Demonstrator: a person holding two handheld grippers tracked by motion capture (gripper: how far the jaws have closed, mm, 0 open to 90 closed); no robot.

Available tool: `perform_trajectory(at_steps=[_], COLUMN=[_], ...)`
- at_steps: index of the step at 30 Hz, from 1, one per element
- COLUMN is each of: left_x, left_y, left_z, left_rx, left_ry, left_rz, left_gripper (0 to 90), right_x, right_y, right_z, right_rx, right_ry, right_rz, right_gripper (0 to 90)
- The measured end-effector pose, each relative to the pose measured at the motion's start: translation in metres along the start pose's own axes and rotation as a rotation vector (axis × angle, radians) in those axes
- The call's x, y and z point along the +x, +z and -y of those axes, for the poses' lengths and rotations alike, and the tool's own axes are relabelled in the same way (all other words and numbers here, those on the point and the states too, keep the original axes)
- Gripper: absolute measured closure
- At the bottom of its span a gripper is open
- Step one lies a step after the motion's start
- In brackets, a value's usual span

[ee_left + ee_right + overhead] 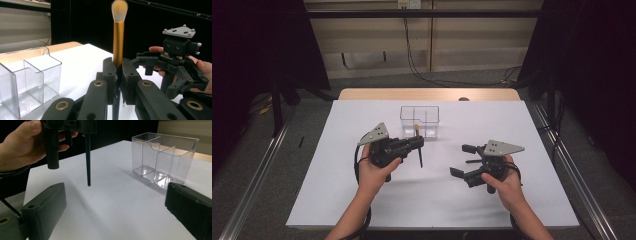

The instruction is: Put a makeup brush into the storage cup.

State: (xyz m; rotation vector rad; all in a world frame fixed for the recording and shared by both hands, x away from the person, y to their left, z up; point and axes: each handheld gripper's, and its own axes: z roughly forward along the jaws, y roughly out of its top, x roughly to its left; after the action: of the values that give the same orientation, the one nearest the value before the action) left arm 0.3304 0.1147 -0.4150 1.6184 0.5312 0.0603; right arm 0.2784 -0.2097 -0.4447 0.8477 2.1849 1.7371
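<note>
Left tool (117,72) clamps brush (118,37) upright | white table (362,200) – dark room

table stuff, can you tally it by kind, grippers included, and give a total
Makeup brush with gold ferrule, pale bristles and thin black handle: 1, upright in the shut left gripper
Clear plastic organiser box with dividers: 1
Black two-jaw grippers: 2, the left one and the open right gripper
White table cover: 1
Total: 5
</note>
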Motion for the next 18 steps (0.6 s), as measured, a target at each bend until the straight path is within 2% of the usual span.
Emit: perform_trajectory(at_steps=[18], left_x=[0.002], left_y=[-0.001], left_z=[0.002], left_rx=[0.018], left_ry=[0.013], left_rz=[-0.021], left_gripper=[83.6], right_x=[-0.010], right_y=[-0.028], right_z=[0.010], right_rx=[0.010], right_ry=[-0.020], right_rz=[0.062], right_gripper=[1.8])
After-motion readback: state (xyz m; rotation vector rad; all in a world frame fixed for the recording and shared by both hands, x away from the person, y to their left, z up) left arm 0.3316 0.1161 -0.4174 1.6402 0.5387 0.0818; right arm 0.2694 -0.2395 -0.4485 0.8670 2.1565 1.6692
